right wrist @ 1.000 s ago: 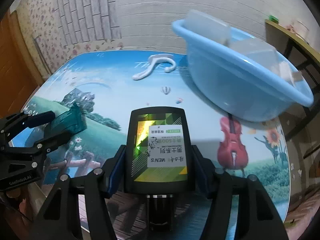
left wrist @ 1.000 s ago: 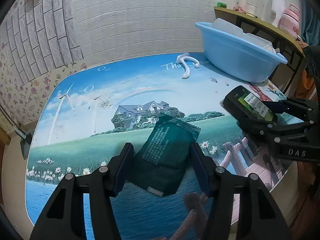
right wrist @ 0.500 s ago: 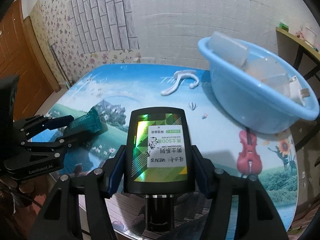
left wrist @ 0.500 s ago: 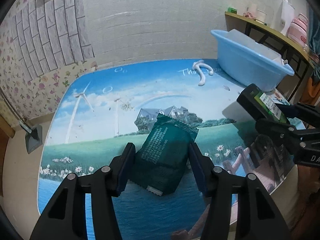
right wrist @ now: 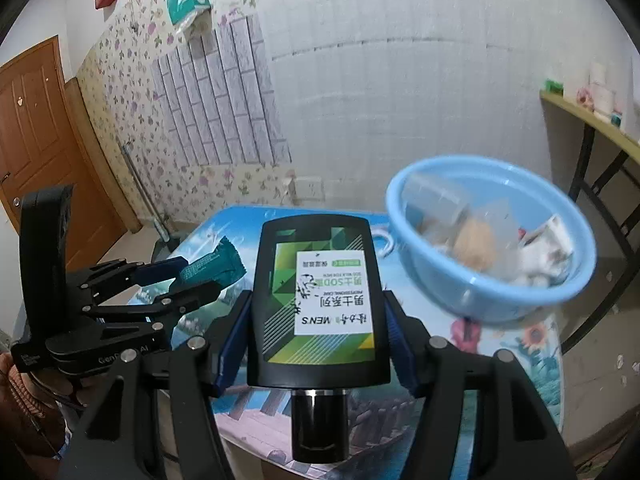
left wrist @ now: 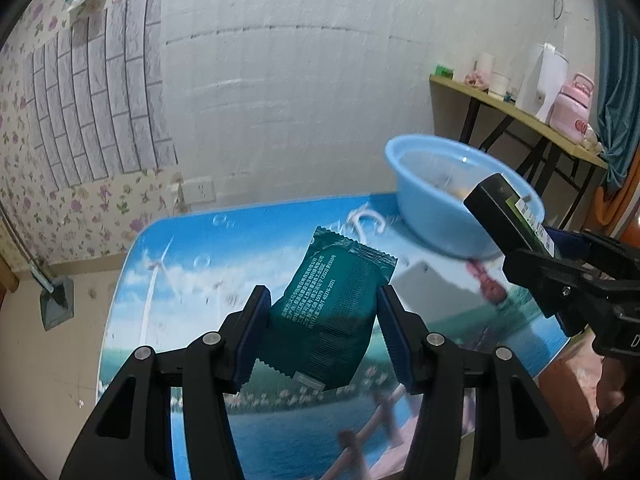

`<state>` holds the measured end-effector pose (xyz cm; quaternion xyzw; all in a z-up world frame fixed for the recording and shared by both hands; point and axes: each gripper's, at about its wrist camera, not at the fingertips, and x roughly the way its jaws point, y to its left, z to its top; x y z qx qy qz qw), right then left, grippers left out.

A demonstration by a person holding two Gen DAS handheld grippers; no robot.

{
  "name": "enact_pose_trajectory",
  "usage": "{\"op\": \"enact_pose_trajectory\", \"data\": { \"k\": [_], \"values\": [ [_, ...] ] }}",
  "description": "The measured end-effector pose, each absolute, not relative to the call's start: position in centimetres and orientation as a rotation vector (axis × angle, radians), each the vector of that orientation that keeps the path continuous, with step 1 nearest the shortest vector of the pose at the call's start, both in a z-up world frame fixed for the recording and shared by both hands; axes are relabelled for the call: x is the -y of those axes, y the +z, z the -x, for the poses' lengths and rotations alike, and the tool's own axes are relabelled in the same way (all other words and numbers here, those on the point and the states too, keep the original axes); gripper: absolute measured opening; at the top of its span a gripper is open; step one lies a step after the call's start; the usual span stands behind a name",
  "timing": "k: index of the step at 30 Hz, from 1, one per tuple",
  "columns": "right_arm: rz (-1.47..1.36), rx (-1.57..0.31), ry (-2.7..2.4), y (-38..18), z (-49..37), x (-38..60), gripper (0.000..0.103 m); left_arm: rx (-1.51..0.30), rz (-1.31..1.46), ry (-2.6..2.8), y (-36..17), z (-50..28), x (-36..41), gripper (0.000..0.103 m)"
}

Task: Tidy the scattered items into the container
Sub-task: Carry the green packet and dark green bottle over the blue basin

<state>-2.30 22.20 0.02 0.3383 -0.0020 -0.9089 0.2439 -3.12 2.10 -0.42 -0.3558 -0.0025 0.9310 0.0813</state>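
1. Nearest to me, my left gripper (left wrist: pixel 322 330) is clamped on a dark green crinkled foil snack packet (left wrist: pixel 334 312), its blue pads pressing both sides, and the packet hangs clear above the tabletop (left wrist: pixel 192 264) with its printed landscape scene.
2. My right gripper (right wrist: pixel 316 320) is clamped on a flat black plastic men's skincare bottle with a green label (right wrist: pixel 318 304), held cap-down and also off the tabletop.
3. So two items are in hand but neither is stowed yet; I judge both are at the carrying stage.
4. Further out, a white plastic hook-shaped piece (left wrist: pixel 366 222) lies on the tabletop just beside the container; it looks like the one loose item left to collect.
5. Farthest, the light blue round plastic basin (right wrist: pixel 492 240) sits at the far right of the tabletop and already holds several things, blurred: something clear, something tan, something white.
6. Left to do, as I read it: drop both held items in, then fetch the hook.
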Motion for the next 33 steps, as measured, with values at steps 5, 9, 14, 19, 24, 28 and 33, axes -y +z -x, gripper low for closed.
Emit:
{"op": "enact_pose_trajectory", "data": {
  "k": [5,9,14,19,24,28,33],
  "values": [
    [-0.866,0.01,-2.535,2.0,2.6,-23.6,0.061,-0.019,1.012,2.773,1.2,4.4,-3.8,0.054],
    [-0.86,0.046,-2.578,2.7,3.7,-25.4,0.061,-0.045,0.989,2.743,2.4,5.5,-6.1,0.054],
    [-0.876,0.1,-2.616,2.9,5.5,-28.2,0.061,-0.04,0.936,2.699,3.9,7.6,-8.8,0.054],
    [-0.898,0.122,-2.641,2.6,7.6,-30.7,0.061,-0.055,0.927,2.673,3.9,10.3,-11.7,0.054],
    [-0.923,0.129,-2.677,1.7,9.7,-32.9,0.061,-0.095,0.977,2.644,2.9,13.1,-13.8,0.054],
    [-0.897,0.198,-2.691,1.1,10.9,-34.9,0.061,-0.153,0.987,2.617,2.0,14.7,-15.7,0.054],
    [-0.917,0.184,-2.692,0.2,12.4,-35.9,0.061,-0.19,0.997,2.591,0.6,16.1,-17.3,0.055]
  ]
}}
